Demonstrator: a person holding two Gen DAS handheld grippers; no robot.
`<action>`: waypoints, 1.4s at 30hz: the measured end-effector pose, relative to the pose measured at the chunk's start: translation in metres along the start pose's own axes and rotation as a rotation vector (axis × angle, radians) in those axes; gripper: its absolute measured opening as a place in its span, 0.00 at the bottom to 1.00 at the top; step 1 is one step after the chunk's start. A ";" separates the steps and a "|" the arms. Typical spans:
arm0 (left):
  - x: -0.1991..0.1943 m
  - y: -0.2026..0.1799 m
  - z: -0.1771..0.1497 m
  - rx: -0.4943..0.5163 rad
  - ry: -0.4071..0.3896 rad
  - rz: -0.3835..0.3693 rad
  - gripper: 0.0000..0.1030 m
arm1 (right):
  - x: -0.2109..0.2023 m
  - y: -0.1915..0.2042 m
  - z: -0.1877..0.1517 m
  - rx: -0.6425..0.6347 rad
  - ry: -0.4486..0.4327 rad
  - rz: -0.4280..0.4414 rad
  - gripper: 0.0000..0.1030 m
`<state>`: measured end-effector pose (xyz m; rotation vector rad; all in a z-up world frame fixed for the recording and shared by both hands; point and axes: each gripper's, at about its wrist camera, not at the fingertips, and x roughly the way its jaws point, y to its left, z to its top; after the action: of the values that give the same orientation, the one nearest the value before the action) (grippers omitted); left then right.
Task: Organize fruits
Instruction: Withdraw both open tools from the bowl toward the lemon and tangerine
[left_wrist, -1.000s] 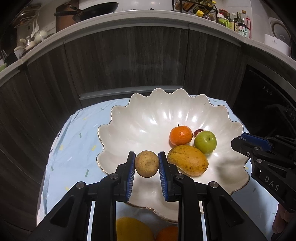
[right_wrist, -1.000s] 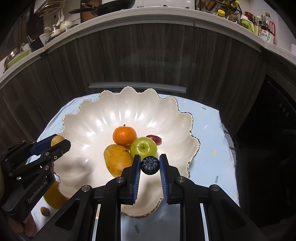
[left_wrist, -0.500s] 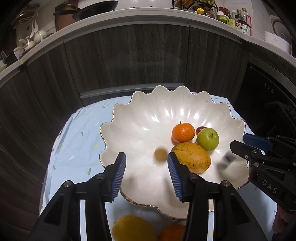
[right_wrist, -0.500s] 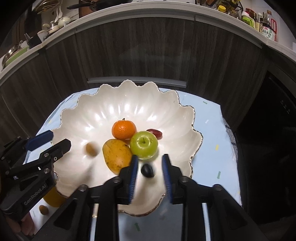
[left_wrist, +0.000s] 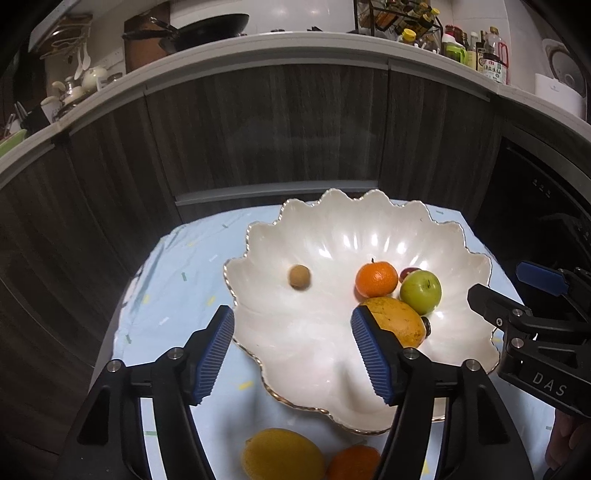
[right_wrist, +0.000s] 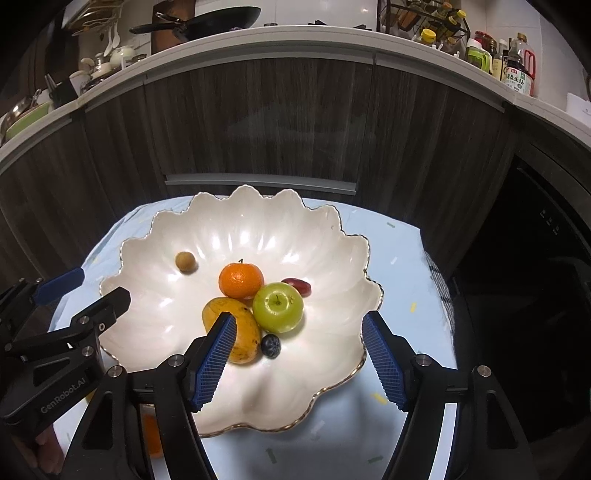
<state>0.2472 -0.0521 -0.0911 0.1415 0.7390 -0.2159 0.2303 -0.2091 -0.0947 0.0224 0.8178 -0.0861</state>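
A white scalloped bowl (left_wrist: 314, 332) (right_wrist: 325, 354) stands on a light blue cloth. In it lie an orange (left_wrist: 376, 278) (right_wrist: 241, 280), a green apple (left_wrist: 421, 291) (right_wrist: 277, 307), a mango (left_wrist: 400, 321) (right_wrist: 236, 328), a red fruit (right_wrist: 297, 286), a small brown fruit (left_wrist: 299, 276) (right_wrist: 185, 261) and a dark blueberry (right_wrist: 270, 346) (left_wrist: 427, 326). My left gripper (left_wrist: 291, 354) is open and empty above the bowl's near rim. My right gripper (right_wrist: 299, 360) is open and empty above the blueberry.
A yellow lemon (left_wrist: 282, 458) and another orange (left_wrist: 352, 463) lie on the cloth (left_wrist: 177, 295) in front of the bowl. Dark wooden cabinets (left_wrist: 277, 129) rise right behind the table. A counter with pans and bottles runs above them.
Both grippers opened wide and pulled back. The brown fruit fell from the left gripper and rolled to the bowl's left side. The blueberry dropped from the right gripper beside the mango.
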 end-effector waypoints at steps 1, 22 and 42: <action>-0.002 0.000 0.001 0.002 -0.004 0.003 0.65 | -0.002 0.000 0.000 0.000 -0.004 0.000 0.69; -0.054 0.016 -0.005 0.006 -0.048 0.031 0.70 | -0.046 0.020 -0.003 -0.003 -0.048 0.021 0.69; -0.085 0.036 -0.035 0.019 -0.040 0.056 0.70 | -0.065 0.050 -0.025 -0.056 -0.042 0.057 0.69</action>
<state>0.1723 0.0024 -0.0566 0.1753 0.6923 -0.1716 0.1722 -0.1533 -0.0645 -0.0090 0.7765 -0.0103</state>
